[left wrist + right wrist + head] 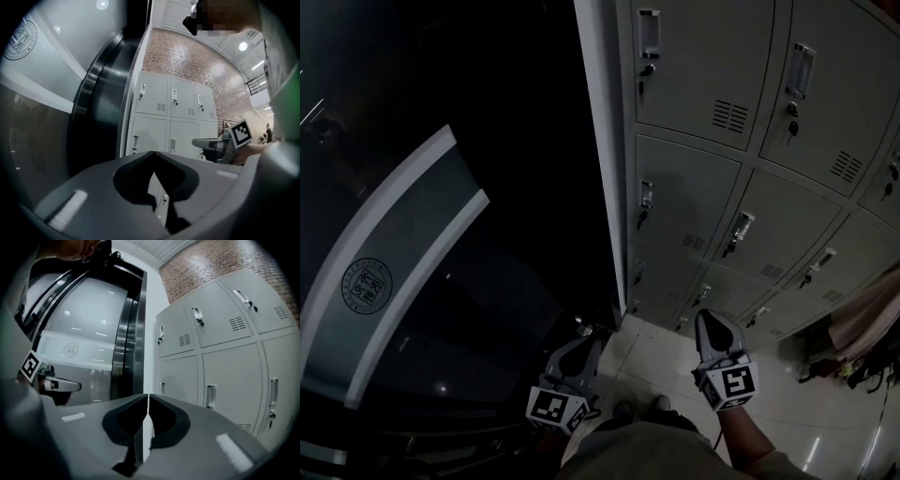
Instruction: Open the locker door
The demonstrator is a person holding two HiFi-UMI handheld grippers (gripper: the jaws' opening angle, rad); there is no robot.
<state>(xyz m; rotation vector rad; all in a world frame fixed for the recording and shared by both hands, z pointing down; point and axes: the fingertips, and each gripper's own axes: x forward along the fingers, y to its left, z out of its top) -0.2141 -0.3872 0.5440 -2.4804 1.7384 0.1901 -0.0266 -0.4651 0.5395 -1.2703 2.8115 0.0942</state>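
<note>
The locker doors (686, 220) all sit closed in the grey locker bank (825, 103), which rises from the tiled floor (661, 361) and fills the upper right of the head view. Each door carries an upright handle (646, 195) near its left edge and a small vent slot near its lower right corner. The right tool (705, 319) is low in front of the bank's bottom rows, well apart from any door. Its jaws are pressed together with only a hairline slit between the tips and nothing between them. The left tool (584, 342) is beside it, near the bank's left end. Its jaws are likewise pressed together and empty. Left of the bank stands a dark glass wall (441, 309) with a round emblem (367, 286). A brick wall (187, 61) rises above the lockers.
</note>
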